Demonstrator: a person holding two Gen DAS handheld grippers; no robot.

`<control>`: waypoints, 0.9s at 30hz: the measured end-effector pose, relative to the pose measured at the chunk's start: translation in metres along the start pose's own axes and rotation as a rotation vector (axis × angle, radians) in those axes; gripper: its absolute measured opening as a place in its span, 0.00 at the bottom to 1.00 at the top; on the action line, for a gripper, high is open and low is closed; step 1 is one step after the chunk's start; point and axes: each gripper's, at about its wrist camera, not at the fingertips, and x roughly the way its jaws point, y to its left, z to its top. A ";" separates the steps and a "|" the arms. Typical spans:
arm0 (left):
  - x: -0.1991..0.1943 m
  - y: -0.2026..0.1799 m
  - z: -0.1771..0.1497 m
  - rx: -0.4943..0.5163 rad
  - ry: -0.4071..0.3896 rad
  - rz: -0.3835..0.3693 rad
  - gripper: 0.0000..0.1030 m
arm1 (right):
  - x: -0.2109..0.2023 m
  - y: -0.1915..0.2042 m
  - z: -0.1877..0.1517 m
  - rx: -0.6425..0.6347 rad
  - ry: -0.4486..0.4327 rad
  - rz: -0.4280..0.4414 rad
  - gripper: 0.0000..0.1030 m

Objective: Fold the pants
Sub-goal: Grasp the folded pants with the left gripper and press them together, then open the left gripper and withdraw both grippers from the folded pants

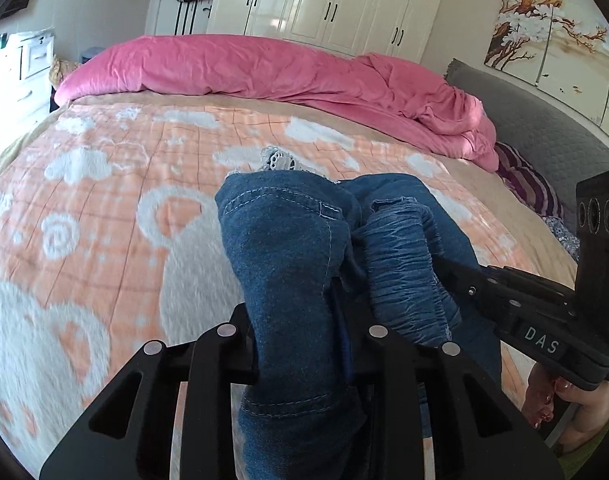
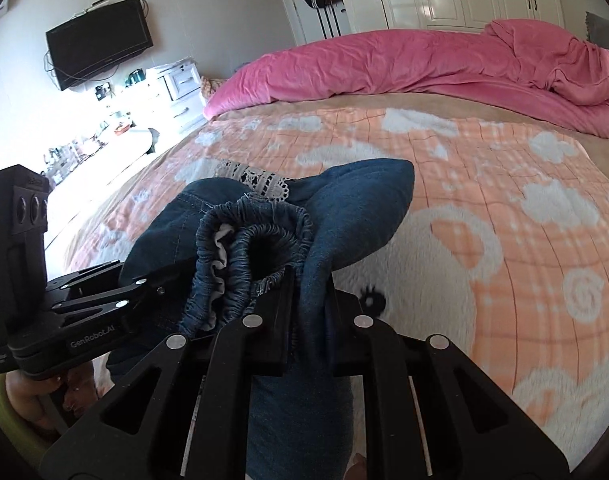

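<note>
Both claws are clamped on the pants (image 1: 288,264): the left claw (image 1: 300,344) and right claw (image 2: 308,320) pinch denim close together, holding the bunched waistband up above the bed (image 2: 504,184), probably to let the legs hang straight for folding.
</note>
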 end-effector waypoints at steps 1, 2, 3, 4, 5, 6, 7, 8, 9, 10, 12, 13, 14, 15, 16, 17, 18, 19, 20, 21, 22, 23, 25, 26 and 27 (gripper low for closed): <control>0.006 0.002 0.004 0.001 0.002 0.004 0.25 | 0.006 -0.002 0.004 0.000 0.000 -0.004 0.07; 0.015 0.004 0.008 -0.001 0.005 0.009 0.25 | 0.011 -0.005 0.008 -0.002 -0.001 -0.011 0.07; 0.021 0.006 0.011 -0.003 0.010 0.009 0.25 | 0.019 -0.008 0.012 -0.004 0.000 -0.020 0.07; 0.028 0.009 0.011 -0.006 0.013 0.010 0.25 | 0.027 -0.012 0.014 -0.001 0.009 -0.028 0.07; 0.034 0.011 0.012 -0.013 0.017 0.011 0.26 | 0.036 -0.016 0.015 0.011 0.024 -0.033 0.07; 0.042 0.015 0.011 -0.020 0.030 0.013 0.26 | 0.041 -0.019 0.013 0.023 0.036 -0.031 0.07; 0.050 0.019 0.009 -0.028 0.049 0.019 0.28 | 0.050 -0.025 0.012 0.038 0.058 -0.032 0.08; 0.056 0.021 0.007 -0.036 0.062 0.019 0.29 | 0.056 -0.028 0.009 0.046 0.075 -0.038 0.09; 0.062 0.026 0.004 -0.049 0.079 0.020 0.31 | 0.066 -0.033 0.005 0.056 0.103 -0.049 0.10; 0.065 0.029 0.002 -0.056 0.086 0.023 0.36 | 0.070 -0.036 0.002 0.064 0.113 -0.057 0.12; 0.067 0.034 -0.001 -0.068 0.088 0.030 0.45 | 0.077 -0.047 -0.006 0.109 0.137 -0.073 0.18; 0.067 0.035 -0.001 -0.075 0.092 0.035 0.52 | 0.078 -0.052 -0.009 0.140 0.140 -0.067 0.21; 0.068 0.037 -0.002 -0.085 0.095 0.036 0.53 | 0.079 -0.060 -0.010 0.186 0.146 -0.065 0.29; 0.068 0.038 -0.002 -0.090 0.094 0.033 0.54 | 0.078 -0.063 -0.011 0.201 0.147 -0.063 0.32; 0.068 0.039 -0.003 -0.091 0.094 0.035 0.57 | 0.078 -0.064 -0.013 0.206 0.147 -0.060 0.33; 0.067 0.039 -0.004 -0.089 0.096 0.042 0.60 | 0.077 -0.063 -0.013 0.201 0.147 -0.063 0.36; 0.067 0.039 -0.005 -0.090 0.096 0.045 0.61 | 0.076 -0.061 -0.013 0.190 0.145 -0.076 0.39; 0.066 0.040 -0.006 -0.090 0.097 0.049 0.64 | 0.075 -0.059 -0.014 0.180 0.142 -0.090 0.40; 0.065 0.040 -0.007 -0.090 0.098 0.052 0.65 | 0.073 -0.057 -0.015 0.171 0.141 -0.101 0.40; 0.064 0.040 -0.008 -0.091 0.098 0.052 0.66 | 0.071 -0.055 -0.016 0.166 0.140 -0.110 0.42; 0.063 0.040 -0.009 -0.091 0.097 0.053 0.67 | 0.069 -0.055 -0.017 0.162 0.140 -0.117 0.43; 0.061 0.040 -0.010 -0.091 0.096 0.056 0.69 | 0.067 -0.055 -0.019 0.160 0.138 -0.121 0.43; 0.057 0.040 -0.013 -0.093 0.094 0.062 0.72 | 0.062 -0.056 -0.020 0.162 0.135 -0.127 0.45; 0.055 0.040 -0.015 -0.094 0.093 0.063 0.73 | 0.060 -0.056 -0.021 0.161 0.133 -0.131 0.47; 0.052 0.041 -0.016 -0.095 0.092 0.065 0.73 | 0.057 -0.056 -0.023 0.157 0.131 -0.145 0.51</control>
